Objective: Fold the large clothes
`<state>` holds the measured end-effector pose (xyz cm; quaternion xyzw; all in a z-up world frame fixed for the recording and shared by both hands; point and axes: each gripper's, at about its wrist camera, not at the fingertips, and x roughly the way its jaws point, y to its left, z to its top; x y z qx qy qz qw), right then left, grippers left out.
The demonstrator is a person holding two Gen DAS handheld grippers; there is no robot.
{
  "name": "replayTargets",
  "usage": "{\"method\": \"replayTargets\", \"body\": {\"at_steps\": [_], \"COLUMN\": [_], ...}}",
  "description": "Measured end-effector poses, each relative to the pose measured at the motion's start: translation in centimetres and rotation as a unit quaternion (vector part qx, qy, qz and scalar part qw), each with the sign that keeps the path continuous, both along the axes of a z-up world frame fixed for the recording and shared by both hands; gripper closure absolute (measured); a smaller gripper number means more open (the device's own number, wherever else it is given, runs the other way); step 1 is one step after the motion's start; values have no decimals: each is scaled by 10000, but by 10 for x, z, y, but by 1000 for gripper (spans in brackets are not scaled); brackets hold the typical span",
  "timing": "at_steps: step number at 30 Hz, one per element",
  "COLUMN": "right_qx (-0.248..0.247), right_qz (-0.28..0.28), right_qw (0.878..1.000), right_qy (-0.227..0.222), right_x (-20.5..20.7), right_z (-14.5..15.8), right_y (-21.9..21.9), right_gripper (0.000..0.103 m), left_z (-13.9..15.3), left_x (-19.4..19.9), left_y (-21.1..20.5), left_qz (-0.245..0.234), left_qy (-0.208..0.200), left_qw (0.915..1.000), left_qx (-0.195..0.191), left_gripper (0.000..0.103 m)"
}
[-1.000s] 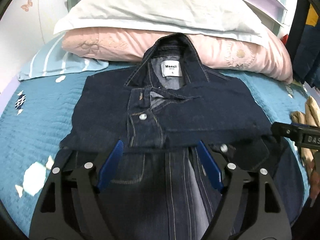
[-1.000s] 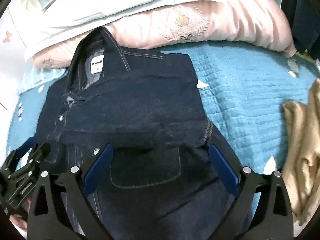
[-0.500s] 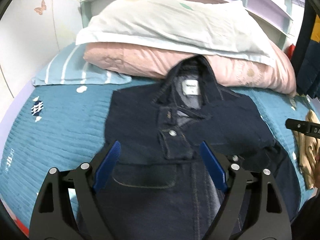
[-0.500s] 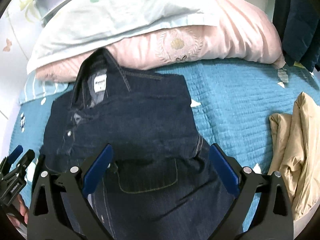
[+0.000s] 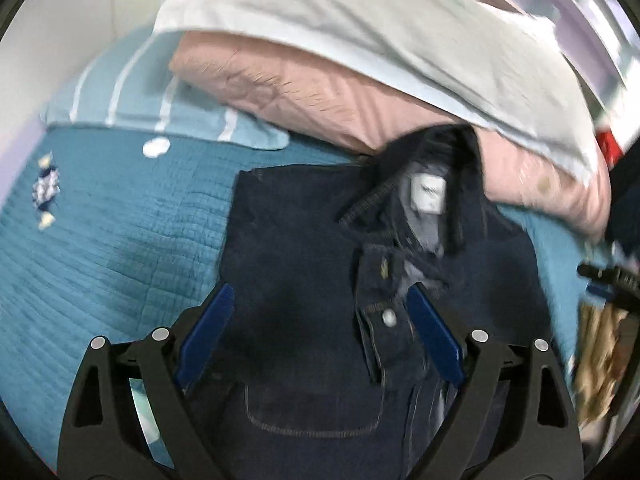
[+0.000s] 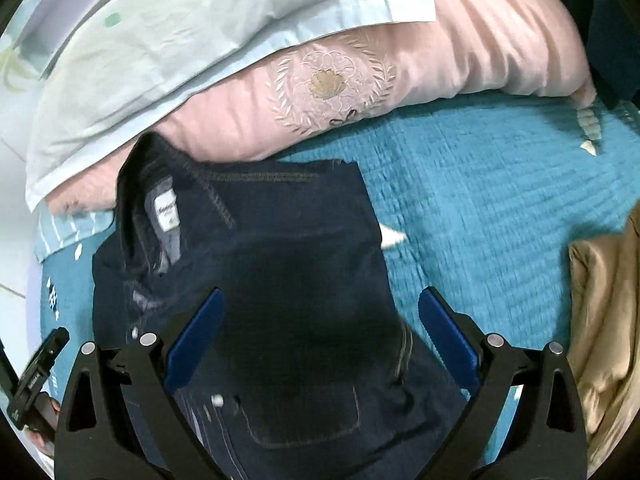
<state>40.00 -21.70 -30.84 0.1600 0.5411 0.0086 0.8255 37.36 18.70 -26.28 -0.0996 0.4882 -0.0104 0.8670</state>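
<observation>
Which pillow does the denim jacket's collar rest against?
The pink pillow with the embroidered shell, beneath the white pillow; the denim jacket collar touches only it.

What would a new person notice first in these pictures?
First the dark denim jacket, lying partly folded in the middle of the teal bedspread with its collar against the pink pillow. Both grippers, left and right, hang open above it. A tan garment lies to the jacket's right.

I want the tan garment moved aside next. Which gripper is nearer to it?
Right. The right gripper hangs over the denim jacket just beside the tan garment; the left gripper is over the jacket's far side.
</observation>
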Motion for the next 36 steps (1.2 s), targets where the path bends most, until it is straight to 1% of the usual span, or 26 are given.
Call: {"method": "replayTargets", "body": {"at_steps": [2,4,5,8,10,12,15,17,18,20,21,24,26,27,28,29,30,31,32,35,36], "right_qx": [31,-6,-16,-93,-104,-137,-358,-596,-692,-782,-758,-666,-466,-439,-405,-440,-458,-487,-450,-450,-476], "right_qz": [11,-22,-5,121,190,226,448,677,745,860,862,890,860,813,740,631,564,459,420,367,352], "right_qw": [10000,10000,10000,9996,9992,9984,9961,9922,9905,9873,9869,9854,9859,9870,9886,9901,9910,9920,9928,9947,9951], "right_qy": [61,53,75,234,324,493,673,865,925,1081,1138,1286,1354,1316,1248,1171,1123,1066,1029,853,786], "right_x": [20,36,46,75,91,108,128,139,143,150,153,159,162,161,160,157,155,152,150,142,139], "right_z": [-1,-1,-2,-10,-17,-26,-43,-57,-62,-75,-80,-93,-99,-98,-97,-95,-94,-92,-92,-86,-82], "right_y": [-4,-7,-8,-8,-8,-8,-5,0,2,5,5,6,5,4,3,1,0,-3,-6,-9,-9], "right_gripper": [9,9,9,9,9,10,12,23,25,32,33,37,46,47,51,60,64,77,82,90,91], "left_z": [-5,-10,-11,-14,-19,-28,-38,-48,-52,-62,-68,-78,-84,-86,-88,-90,-89,-87,-86,-80,-77], "left_x": [18,35,46,71,88,108,127,142,146,156,160,168,171,171,172,171,169,168,168,165,163], "left_y": [13,24,29,34,36,40,46,49,50,51,52,52,51,49,47,44,42,40,40,40,41], "left_qz": [218,311,357,337,247,218,104,36,10,-79,-109,-191,-221,-273,-345,-480,-478,-482,-440,-335,-326], "left_qy": [138,246,269,330,497,812,1079,1374,1467,1633,1703,1797,1821,1762,1746,1778,1747,1717,1750,1681,1630], "left_qw": [9995,9983,9980,9987,9984,9964,9940,9903,9889,9857,9834,9809,9800,9804,9804,9803,9808,9821,9821,9829,9837], "left_qx": [-185,-424,-449,-169,-46,92,130,184,210,415,611,725,768,835,843,716,717,605,540,666,688], "left_gripper": [14,14,14,14,14,14,14,14,14,14,14,14,15,27,35,48,50,63,68,79,83]}}
